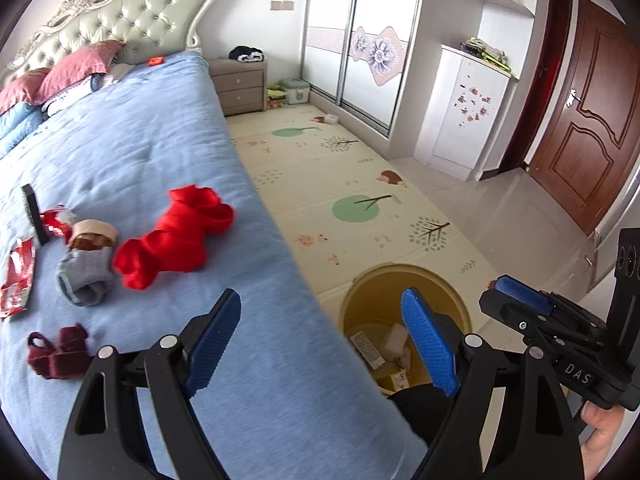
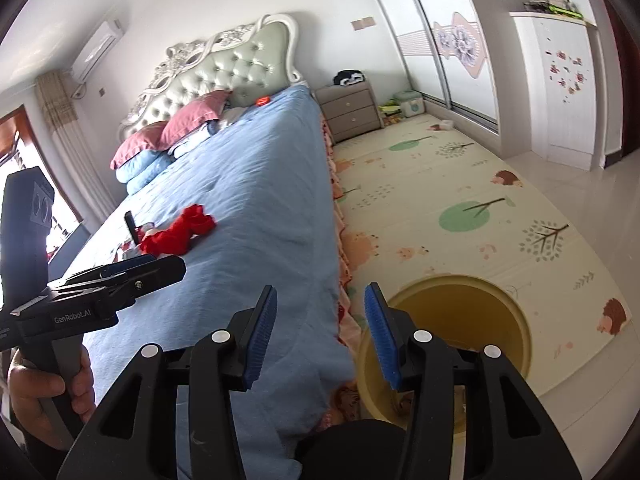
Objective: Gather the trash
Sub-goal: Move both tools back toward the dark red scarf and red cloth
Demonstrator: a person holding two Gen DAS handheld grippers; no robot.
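In the left wrist view, the left tool [image 1: 320, 340] hangs with its blue-padded fingers spread wide and nothing between them, above the edge of the bed with the light blue quilted cover [image 1: 168, 148]. On the cover lie a crumpled red-and-white foil wrapper [image 1: 16, 280], a smaller red wrapper [image 1: 56, 222], a black comb [image 1: 34, 214], a rolled grey and beige sock [image 1: 86, 264], a bunched red cloth [image 1: 176, 236] and a dark maroon knitted piece [image 1: 58, 350]. The round yellow plastic bin [image 1: 400, 280] stands on the patterned play mat [image 1: 360, 184] beside the bed, with scraps inside. In the right wrist view, the right tool [image 2: 320, 332] is partly apart, empty, over the bed's edge beside the bin.
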